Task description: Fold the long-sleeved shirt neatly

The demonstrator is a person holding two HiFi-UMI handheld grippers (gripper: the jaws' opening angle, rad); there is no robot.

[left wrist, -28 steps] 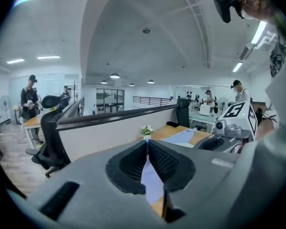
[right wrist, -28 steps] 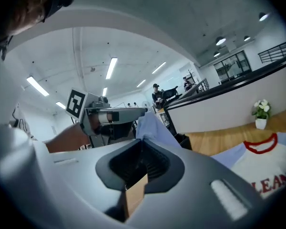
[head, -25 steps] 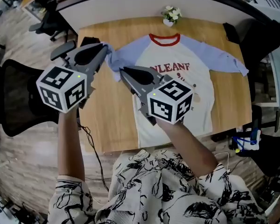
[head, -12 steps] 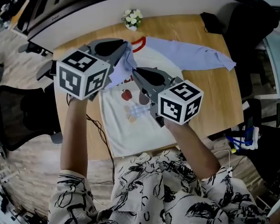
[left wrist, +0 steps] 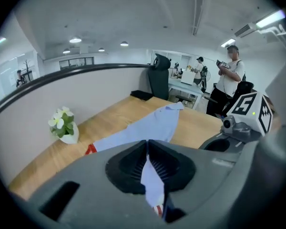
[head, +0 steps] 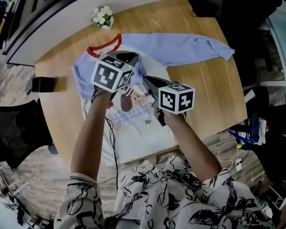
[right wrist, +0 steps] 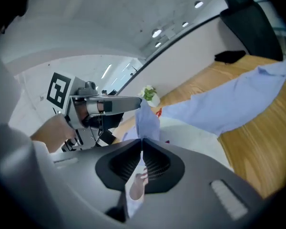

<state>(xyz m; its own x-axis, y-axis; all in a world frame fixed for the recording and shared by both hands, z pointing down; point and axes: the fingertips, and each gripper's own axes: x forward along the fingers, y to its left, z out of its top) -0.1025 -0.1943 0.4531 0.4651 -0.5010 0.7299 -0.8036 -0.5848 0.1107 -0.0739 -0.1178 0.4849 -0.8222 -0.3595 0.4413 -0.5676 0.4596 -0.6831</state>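
Left tongs (left wrist: 147, 143) and right tongs (right wrist: 142, 140) carried the sleeve (left wrist: 154, 189) across the shirt (head: 136, 144).

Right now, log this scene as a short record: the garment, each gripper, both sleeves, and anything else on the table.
garment: long-sleeved shirt, white body, blue sleeves, red collar, front up on the wooden table
left gripper: shut on the held sleeve
right gripper: shut on the same sleeve, close beside the left gripper
held sleeve: raised over the shirt's chest
other sleeve: spread out flat across the table
also on table: small pot of flowers at the far edge
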